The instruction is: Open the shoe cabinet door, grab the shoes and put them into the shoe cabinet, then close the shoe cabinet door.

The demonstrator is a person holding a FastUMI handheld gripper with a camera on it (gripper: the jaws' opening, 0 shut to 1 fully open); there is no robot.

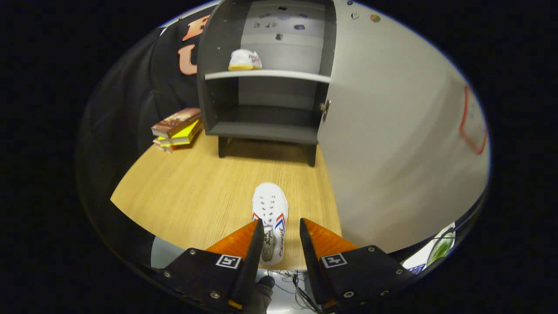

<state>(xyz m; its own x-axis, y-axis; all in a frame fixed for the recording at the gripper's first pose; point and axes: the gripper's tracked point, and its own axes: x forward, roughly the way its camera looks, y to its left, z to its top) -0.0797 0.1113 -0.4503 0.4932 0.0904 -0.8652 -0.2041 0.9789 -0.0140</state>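
Gripper (pixel 281 231) spread open, gripping nothing; fingers straddle heel end of white sneaker (pixel 271 218) lying on wooden table (pixel 192 196), toe pointing toward shoe cabinet (pixel 266 87). Likely lined up for grasp around sneaker's heel. Cabinet door (pixel 392 144) swung wide open toward gripper, leaving shelves reachable. Second white sneaker (pixel 245 60) already sits on upper shelf; lower shelf bare. Count: two sneakers, one cabinet, three stacked books (pixel 178 128) just beside cabinet, out of path.

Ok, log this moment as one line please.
door: open | shoe on shelf: in cabinet | second shoe: on table, heel end between fingers | gripper: open, not gripping
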